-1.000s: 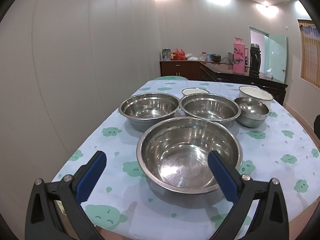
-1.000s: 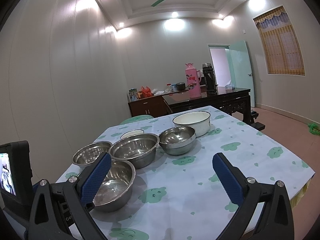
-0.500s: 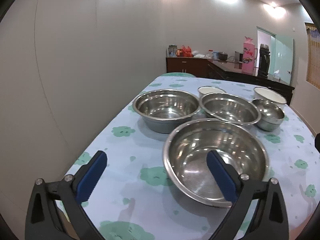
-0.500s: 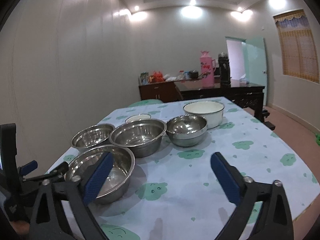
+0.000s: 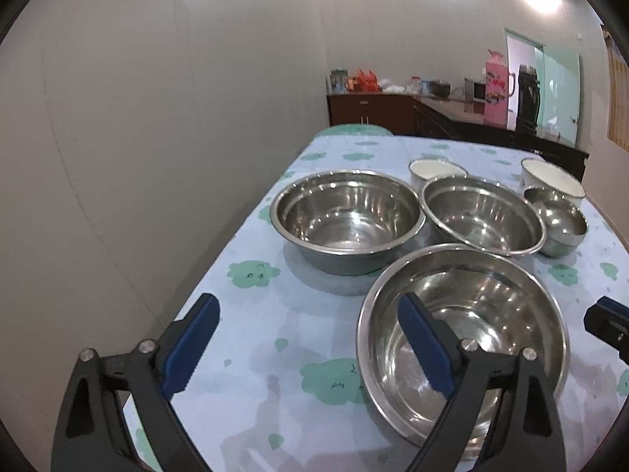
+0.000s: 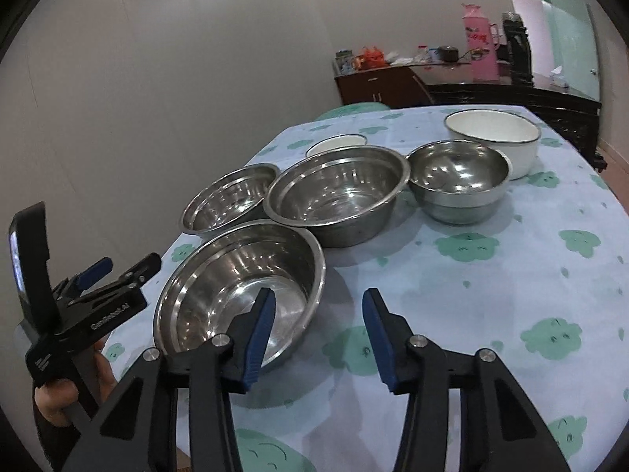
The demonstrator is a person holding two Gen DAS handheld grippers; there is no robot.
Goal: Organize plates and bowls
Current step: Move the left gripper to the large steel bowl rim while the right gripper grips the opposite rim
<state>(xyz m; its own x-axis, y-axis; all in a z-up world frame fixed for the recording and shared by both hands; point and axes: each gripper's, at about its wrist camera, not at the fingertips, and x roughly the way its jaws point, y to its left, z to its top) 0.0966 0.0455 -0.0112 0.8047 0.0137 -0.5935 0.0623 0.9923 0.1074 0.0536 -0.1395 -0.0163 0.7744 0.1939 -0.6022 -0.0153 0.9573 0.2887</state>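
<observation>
The biggest steel bowl [image 5: 491, 314] sits nearest on the cloud-print tablecloth [image 5: 251, 275]. My left gripper [image 5: 306, 322] straddles its left rim, right finger over the bowl and left finger outside, jaws wide and closing slightly. My right gripper [image 6: 318, 310] straddles the same bowl's [image 6: 236, 287] right rim. Its jaws are closing, with the pads still clear of the metal. Behind stand two mid-size steel bowls [image 6: 338, 192] [image 6: 228, 200], a small steel bowl [image 6: 458, 177], a large white bowl [image 6: 491, 133] and a small white bowl [image 6: 336, 143].
The table's left edge runs close to a plain wall [image 5: 137, 137]. A dark sideboard [image 6: 385, 86] with a pink flask [image 6: 479, 47] stands beyond the table. A hand [image 6: 59, 393] holds the left gripper at the near left corner. Bare cloth lies right of the bowls.
The left gripper slid left, so the near bowl now sits under its right finger. The right gripper swung down and left onto that bowl's rim, and its jaws narrowed a lot.
</observation>
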